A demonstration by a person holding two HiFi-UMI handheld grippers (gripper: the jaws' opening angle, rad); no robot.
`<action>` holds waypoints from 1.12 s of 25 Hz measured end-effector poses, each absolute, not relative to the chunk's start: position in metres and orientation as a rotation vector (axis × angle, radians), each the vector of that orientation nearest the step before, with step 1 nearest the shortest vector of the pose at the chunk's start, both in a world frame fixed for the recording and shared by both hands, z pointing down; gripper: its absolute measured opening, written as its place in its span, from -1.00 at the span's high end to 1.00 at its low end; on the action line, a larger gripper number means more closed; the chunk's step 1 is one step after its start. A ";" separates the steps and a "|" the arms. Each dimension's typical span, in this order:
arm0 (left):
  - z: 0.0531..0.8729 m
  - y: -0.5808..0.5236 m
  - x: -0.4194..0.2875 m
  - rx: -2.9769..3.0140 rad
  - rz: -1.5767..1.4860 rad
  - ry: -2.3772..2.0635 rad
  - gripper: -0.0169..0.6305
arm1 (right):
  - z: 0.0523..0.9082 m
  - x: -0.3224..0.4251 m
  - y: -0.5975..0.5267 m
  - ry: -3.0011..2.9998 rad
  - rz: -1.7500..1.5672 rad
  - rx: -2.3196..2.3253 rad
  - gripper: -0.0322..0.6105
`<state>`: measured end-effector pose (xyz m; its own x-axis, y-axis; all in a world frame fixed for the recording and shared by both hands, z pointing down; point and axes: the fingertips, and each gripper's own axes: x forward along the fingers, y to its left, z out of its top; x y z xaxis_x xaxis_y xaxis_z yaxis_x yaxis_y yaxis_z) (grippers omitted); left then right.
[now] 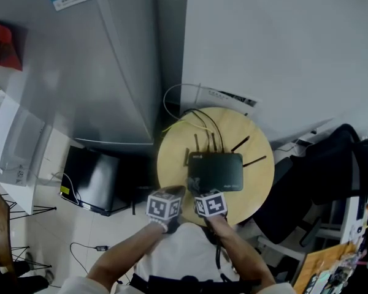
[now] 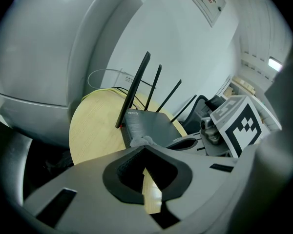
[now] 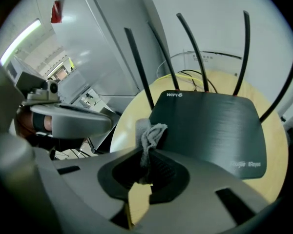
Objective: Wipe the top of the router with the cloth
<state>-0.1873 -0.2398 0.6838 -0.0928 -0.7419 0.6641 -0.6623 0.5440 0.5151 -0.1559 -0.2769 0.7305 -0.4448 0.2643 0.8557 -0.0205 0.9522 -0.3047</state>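
Observation:
A black router (image 1: 216, 171) with several thin antennas lies flat on a small round wooden table (image 1: 172, 158). In the right gripper view the router (image 3: 210, 123) fills the middle, its top bare and dark. My right gripper (image 3: 145, 152) is shut on a small crumpled grey cloth (image 3: 150, 134), which hangs at the router's near left corner. In the head view that gripper (image 1: 196, 192) sits at the router's near edge. My left gripper (image 1: 176, 192) is beside it, just left of the router. Its jaws (image 2: 144, 149) look shut with nothing between them, and the cloth (image 2: 142, 141) shows just beyond.
Thin cables (image 1: 199, 118) run off the back of the table toward the white wall (image 1: 276, 48). A grey cabinet (image 1: 92, 60) stands at the left, with a dark box (image 1: 95, 179) on the floor below. A black chair (image 1: 313, 182) crowds the table's right side.

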 end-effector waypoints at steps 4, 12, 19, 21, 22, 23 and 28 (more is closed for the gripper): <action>0.684 -0.242 -0.186 1.170 -0.096 -1.795 0.96 | 0.731 -0.153 -0.277 -2.011 0.333 -0.171 0.79; 0.685 -0.262 -0.176 1.208 -0.087 -1.769 0.95 | 0.737 -0.124 -0.326 -2.007 0.389 -0.034 0.79; 0.684 -0.284 -0.165 1.248 -0.072 -1.745 0.96 | 0.738 -0.091 -0.390 -2.010 0.434 0.125 0.79; 0.685 -0.290 -0.162 1.258 -0.064 -1.736 0.95 | 0.740 -0.080 -0.407 -2.008 0.447 0.165 0.79; 0.685 -0.294 -0.160 1.263 -0.060 -1.732 0.96 | 0.740 -0.075 -0.415 -2.006 0.452 0.183 0.79; 0.685 -0.297 -0.158 1.269 -0.055 -1.729 0.95 | 0.740 -0.071 -0.423 -2.003 0.456 0.201 0.79; 0.683 -0.313 -0.152 1.291 -0.042 -1.719 0.95 | 0.744 -0.052 -0.455 -1.988 0.470 0.274 0.79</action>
